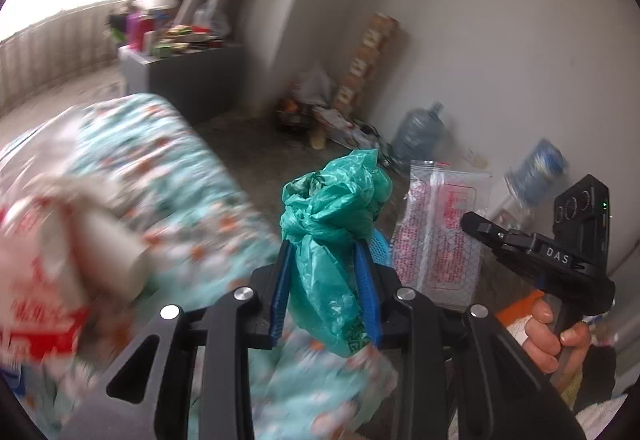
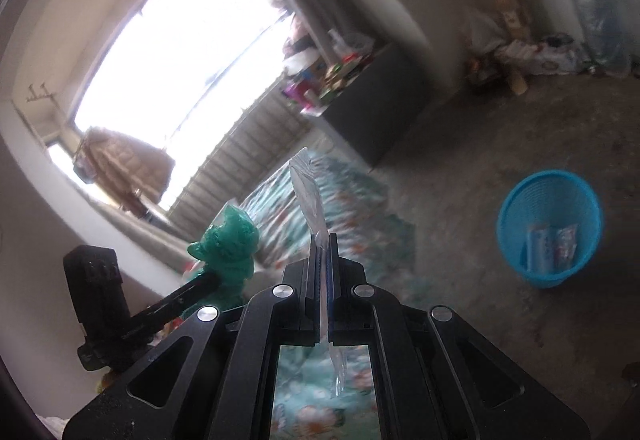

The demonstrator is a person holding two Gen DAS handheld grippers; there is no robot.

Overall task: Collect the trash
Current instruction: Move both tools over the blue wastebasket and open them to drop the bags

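Observation:
My left gripper [image 1: 326, 252] is shut on a crumpled green plastic bag [image 1: 334, 207], which bulges out above its blue pads. In the right wrist view that same green plastic bag [image 2: 226, 244] shows at the left. My right gripper [image 2: 322, 240] is shut on a flat clear plastic wrapper [image 2: 306, 191] seen edge-on. The left wrist view shows the wrapper [image 1: 440, 236] broadside, with red print, just right of the green bag. A person's hand [image 1: 554, 336] holds the right tool's handle. A blue mesh trash basket [image 2: 550, 228] stands on the floor to the right, with a few wrappers inside.
A bed with a teal floral quilt [image 1: 160, 167] lies below and to the left. A red-and-white carton and a paper roll [image 1: 60, 260] blur at left. A grey cabinet [image 1: 192, 79] with clutter, a stack of boxes [image 1: 368, 55] and a water jug [image 1: 420, 131] stand by the wall.

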